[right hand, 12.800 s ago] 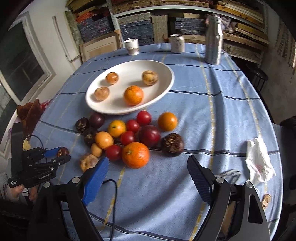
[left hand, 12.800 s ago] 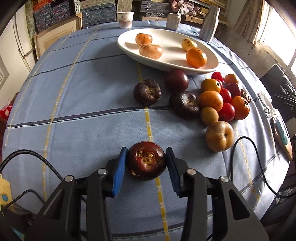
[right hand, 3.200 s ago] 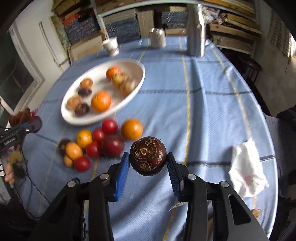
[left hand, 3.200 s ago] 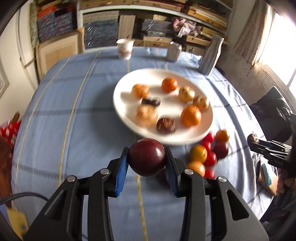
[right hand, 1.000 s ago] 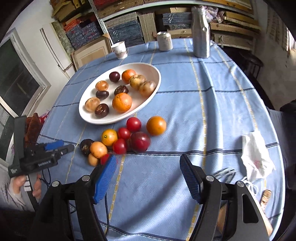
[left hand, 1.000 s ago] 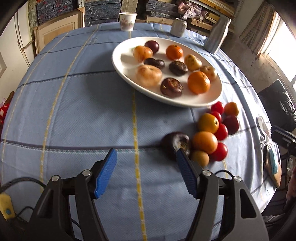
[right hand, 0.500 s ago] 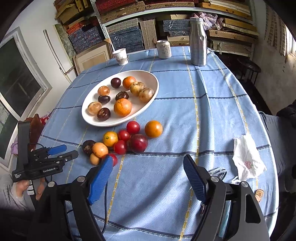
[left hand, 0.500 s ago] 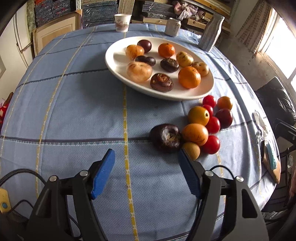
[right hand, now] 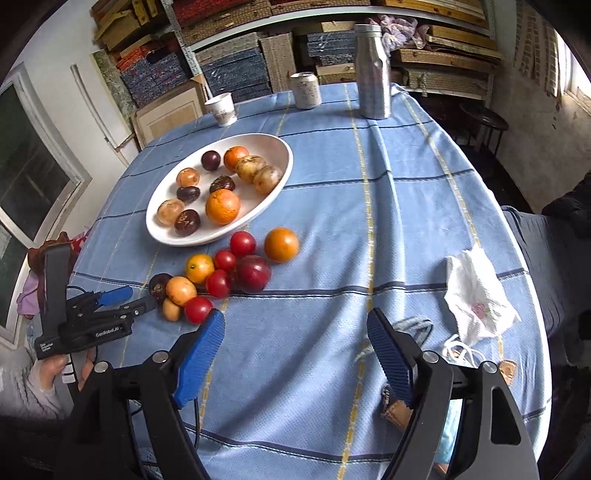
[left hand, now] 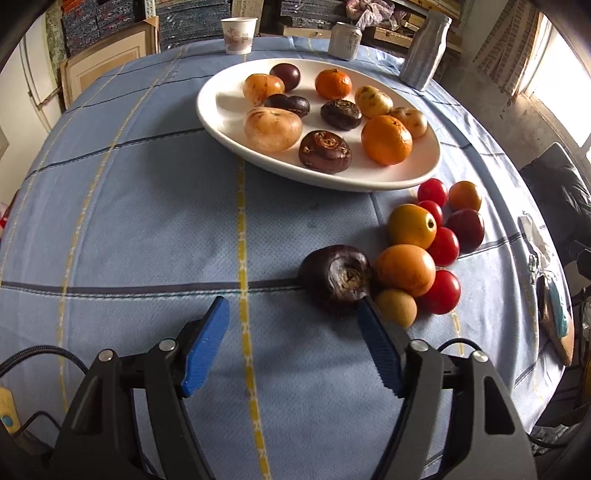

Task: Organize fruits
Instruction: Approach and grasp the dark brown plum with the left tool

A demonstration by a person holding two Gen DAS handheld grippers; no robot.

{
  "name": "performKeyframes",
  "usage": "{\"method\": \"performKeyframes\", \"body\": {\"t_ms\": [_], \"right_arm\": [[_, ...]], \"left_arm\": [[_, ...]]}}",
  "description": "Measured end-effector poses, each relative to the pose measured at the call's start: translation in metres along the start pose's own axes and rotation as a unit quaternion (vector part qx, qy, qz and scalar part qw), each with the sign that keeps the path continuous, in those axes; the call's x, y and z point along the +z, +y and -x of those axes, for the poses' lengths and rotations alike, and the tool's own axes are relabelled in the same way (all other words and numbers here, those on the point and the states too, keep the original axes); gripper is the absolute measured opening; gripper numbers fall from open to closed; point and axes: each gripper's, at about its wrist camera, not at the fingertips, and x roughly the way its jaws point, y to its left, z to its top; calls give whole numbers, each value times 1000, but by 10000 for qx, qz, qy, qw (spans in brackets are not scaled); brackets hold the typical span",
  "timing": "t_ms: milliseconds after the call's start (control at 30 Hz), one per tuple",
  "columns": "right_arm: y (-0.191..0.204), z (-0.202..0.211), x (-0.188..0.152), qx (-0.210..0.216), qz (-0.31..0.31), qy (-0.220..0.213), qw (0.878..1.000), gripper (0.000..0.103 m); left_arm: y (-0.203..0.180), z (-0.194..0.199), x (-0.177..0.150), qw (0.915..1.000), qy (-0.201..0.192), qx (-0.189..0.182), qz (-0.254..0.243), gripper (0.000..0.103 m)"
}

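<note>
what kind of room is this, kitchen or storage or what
Probably a storeroom or workshop used for eating too: shelves crammed with stacked woven mats, a round table under a blue checked tablecloth, and a white oval plate of fruit.

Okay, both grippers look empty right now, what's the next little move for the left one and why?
Probably ease the left gripper forward and a bit right so its open jaws straddle the dark wrinkled fruit. That fruit lies on the tablecloth at the near-left edge of the loose pile, just ahead of the right-hand fingertip, touching an orange fruit, and not yet on the white plate.
</note>
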Motion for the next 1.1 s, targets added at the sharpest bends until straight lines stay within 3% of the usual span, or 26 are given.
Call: {"method": "performKeyframes", "body": {"t_ms": [300, 467, 767, 1033, 1100], "right_arm": [[-10, 4, -8, -157, -177, 35, 9997, 82], [-9, 6, -8, -214, -162, 20, 9996, 82], [-4, 2, -7, -123, -94, 70, 9999, 83], [-3, 3, -6, -98, -4, 59, 9999, 83], [-4, 3, -6, -111, -48, 59, 9999, 83]], "left_arm": [[-9, -11, 6, 9997, -24, -74, -213, 73], [-4, -15, 14, 9995, -223, 141, -180, 72], [43, 0, -5, 9988, -185, 171, 424, 70], [30, -9, 12, 9985, -210, -4, 496, 68], [27, -12, 15, 9988, -219, 19, 448, 63]]}}
